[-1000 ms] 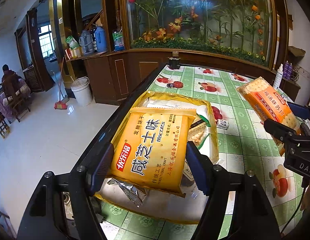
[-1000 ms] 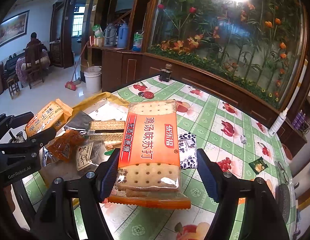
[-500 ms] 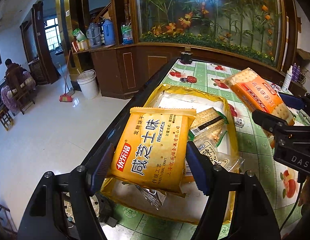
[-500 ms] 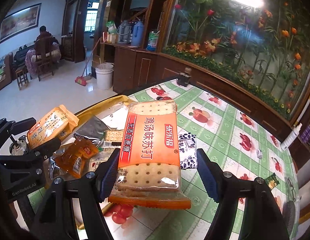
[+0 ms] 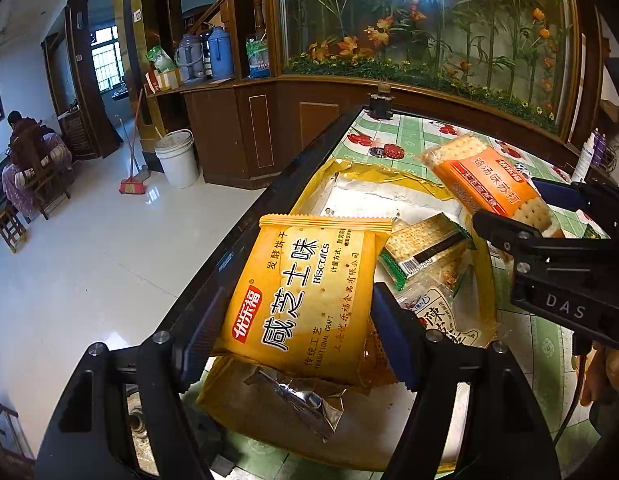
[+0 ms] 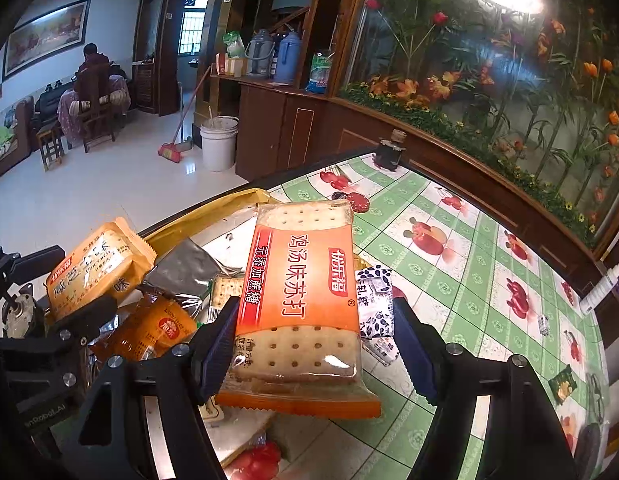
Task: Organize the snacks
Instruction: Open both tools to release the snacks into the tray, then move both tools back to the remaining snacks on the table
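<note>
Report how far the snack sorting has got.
Done: several packets, including a green-edged cracker pack, already lie on the opened gold bag. In hand: the left gripper holds a yellow biscuit pack; the right gripper holds an orange soda-cracker pack. Left: small wrapped sweets remain scattered on the tablecloth.

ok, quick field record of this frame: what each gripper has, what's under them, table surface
left gripper: shut on yellow biscuit pack, held above the tray
right gripper: shut on orange soda cracker pack, held above the table
tray: gold, foil-lined, at the table's edge; holds loose snacks
in tray: green-edged cracker packet, silver foil pouch
table: green checked cloth with fruit print
other: small dark bottle at far edge
</note>
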{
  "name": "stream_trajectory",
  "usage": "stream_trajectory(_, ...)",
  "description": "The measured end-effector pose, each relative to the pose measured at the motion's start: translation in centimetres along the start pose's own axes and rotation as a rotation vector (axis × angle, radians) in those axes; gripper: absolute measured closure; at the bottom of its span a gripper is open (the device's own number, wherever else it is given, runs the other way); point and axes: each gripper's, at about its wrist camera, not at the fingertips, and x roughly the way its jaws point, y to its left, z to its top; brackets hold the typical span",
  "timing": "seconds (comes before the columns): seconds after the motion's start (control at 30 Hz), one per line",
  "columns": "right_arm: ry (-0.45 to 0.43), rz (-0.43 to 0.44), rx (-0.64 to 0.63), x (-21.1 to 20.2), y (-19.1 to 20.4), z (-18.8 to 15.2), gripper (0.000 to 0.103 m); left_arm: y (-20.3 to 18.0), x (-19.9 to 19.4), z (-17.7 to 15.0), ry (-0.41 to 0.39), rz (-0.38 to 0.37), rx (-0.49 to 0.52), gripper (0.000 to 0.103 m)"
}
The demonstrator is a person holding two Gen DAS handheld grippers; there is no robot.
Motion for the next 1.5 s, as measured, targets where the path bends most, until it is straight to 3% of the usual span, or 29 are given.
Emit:
stream_trajectory(0.33,0.018,0.075,0.053,3.3,-0.8,1.8,0.029,-0.5,1.9,0.1,0.048,0.001,0.007,0.033)
stream_trajectory(0.6,0.064,0.147,0.118,5.9,-1.2,1.2,0.028,-0.8,2.2,0.8,0.052,0.011,-0.016,0.034)
stream_trajectory(0.77,0.062,0.188,0.162,5.8,-1.6,1.1,0.024,-1.1,1.8,1.3,0.044,0.022,-0.017,0.025)
stream_trajectory(1.13,-0.001,0.144,0.202,1.1,-3.8,0.6,0.021,-1.5,-0.9,1.8,-0.009,0.039,-0.014,0.019)
stream_trajectory(1.5,-0.003,0.043,0.290,-3.0,-9.6,-3.9,0.021,-6.0,-3.1,2.2,-0.054,-0.021,0.059,0.019)
